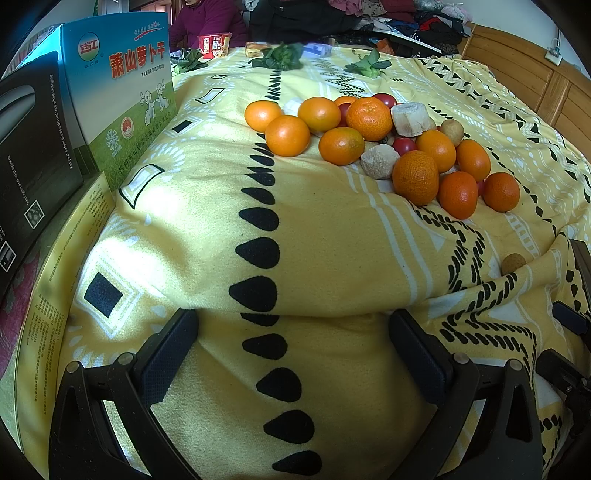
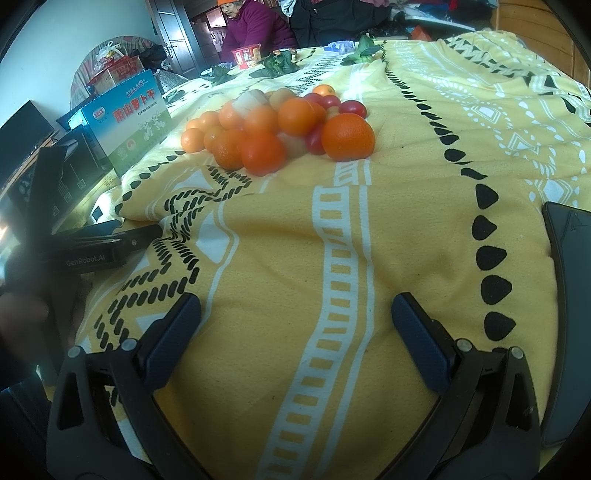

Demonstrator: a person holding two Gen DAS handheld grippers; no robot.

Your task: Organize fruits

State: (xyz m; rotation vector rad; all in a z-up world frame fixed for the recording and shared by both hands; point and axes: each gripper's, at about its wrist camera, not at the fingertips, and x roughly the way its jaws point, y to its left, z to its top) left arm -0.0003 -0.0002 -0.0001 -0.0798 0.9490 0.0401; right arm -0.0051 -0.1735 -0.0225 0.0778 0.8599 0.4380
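Observation:
A pile of oranges (image 1: 369, 118) lies on a yellow patterned blanket (image 1: 325, 229), mixed with cherry tomatoes (image 1: 404, 145), pale cut chunks (image 1: 380, 161) and small brown fruits (image 1: 452, 131). One brown fruit (image 1: 512, 263) lies apart at the right. The pile also shows in the right wrist view (image 2: 347, 137). My left gripper (image 1: 293, 332) is open and empty, low over the blanket, well short of the pile. My right gripper (image 2: 295, 317) is open and empty, also short of the pile. The left gripper's body (image 2: 96, 247) shows at the left of the right wrist view.
A blue and green carton (image 1: 125, 92) and a black box (image 1: 33, 147) stand at the blanket's left edge. Leafy greens (image 1: 280, 55) and a red noodle cup (image 1: 214, 45) lie at the far end. A person (image 2: 255, 26) sits behind. A dark phone (image 2: 569, 295) lies at right.

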